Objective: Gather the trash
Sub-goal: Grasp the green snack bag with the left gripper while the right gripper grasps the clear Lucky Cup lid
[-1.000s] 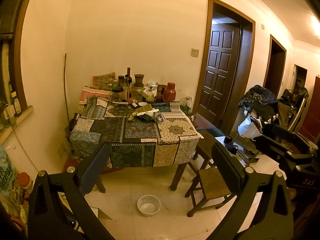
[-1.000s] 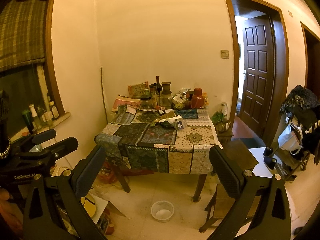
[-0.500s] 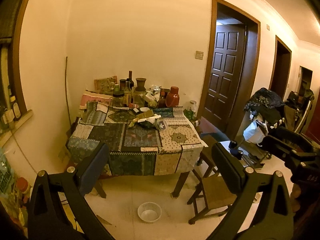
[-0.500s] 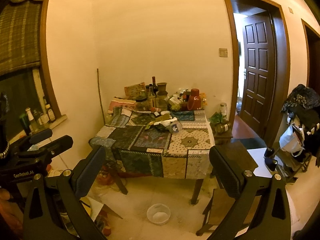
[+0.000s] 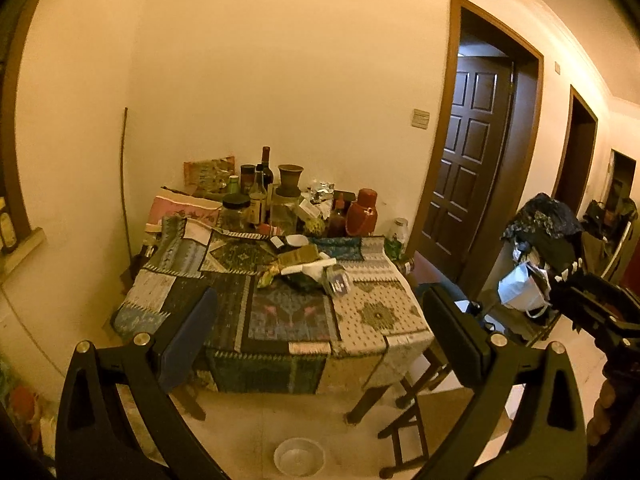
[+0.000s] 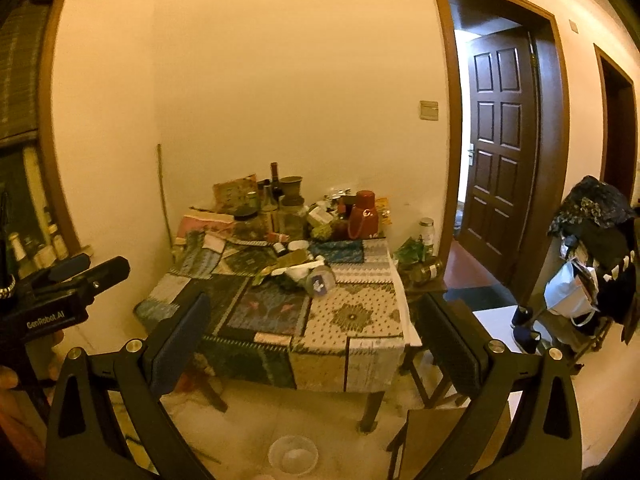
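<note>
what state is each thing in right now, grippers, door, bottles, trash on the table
left gripper: open, empty, short of the table
right gripper: open, empty
panelled door: swung open
wine bottle: upright at the back
red jug: upright
plastic cup: tipped on its side
trash pile: loose, mid-table
floor bowl: upright, under the table's front edge

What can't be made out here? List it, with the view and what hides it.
- Litter pile mid-table: too small in both views to tell wrappers apart.
- Floor bowl: contents blurred.
- Stool: left view, right finger covers its seat.
- Windowsill bottles: right view, partly behind the left gripper.
</note>
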Motion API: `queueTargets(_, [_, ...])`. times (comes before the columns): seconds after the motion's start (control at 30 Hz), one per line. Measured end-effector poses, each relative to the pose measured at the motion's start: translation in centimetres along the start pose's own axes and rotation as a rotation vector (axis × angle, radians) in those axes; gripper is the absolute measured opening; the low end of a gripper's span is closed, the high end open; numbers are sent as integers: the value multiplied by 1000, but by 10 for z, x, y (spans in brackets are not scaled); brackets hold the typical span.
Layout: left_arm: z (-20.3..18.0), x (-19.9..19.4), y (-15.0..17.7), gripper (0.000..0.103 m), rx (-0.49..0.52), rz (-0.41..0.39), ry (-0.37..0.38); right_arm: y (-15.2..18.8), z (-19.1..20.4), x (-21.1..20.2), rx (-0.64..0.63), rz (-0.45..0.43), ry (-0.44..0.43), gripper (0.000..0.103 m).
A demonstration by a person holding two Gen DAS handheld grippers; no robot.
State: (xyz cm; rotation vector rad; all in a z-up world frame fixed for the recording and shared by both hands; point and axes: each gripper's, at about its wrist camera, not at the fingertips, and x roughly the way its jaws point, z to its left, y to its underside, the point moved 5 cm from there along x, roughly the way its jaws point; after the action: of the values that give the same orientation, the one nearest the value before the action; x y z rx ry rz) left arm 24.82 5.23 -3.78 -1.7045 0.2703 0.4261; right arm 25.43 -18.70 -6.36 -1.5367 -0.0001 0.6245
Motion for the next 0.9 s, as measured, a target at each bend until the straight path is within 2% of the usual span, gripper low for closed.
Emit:
queueTargets(0.13, [26,53,-19,95,16,25,-1,-10,3,42,32,29,45,103])
queueTargets(0.3, [52,120,-32,95,83,82,-18,-17,9,97,69,96,81,103])
queueTargets(0.4, [69,161,-35,95,90,125,-6,-18,13,129,82,131,103,103])
queueTargets(0.63, [101,252,-19,95,61,237,-4,-2,22,197,67,242,120,103])
queueTargets(0.73, [110,292,-4,95,74,297,-29,13,26,233,51,318,101,103])
queueTargets(0.9, [119,342,21,95,43,386,-28,35,24,292,22,438,63,103])
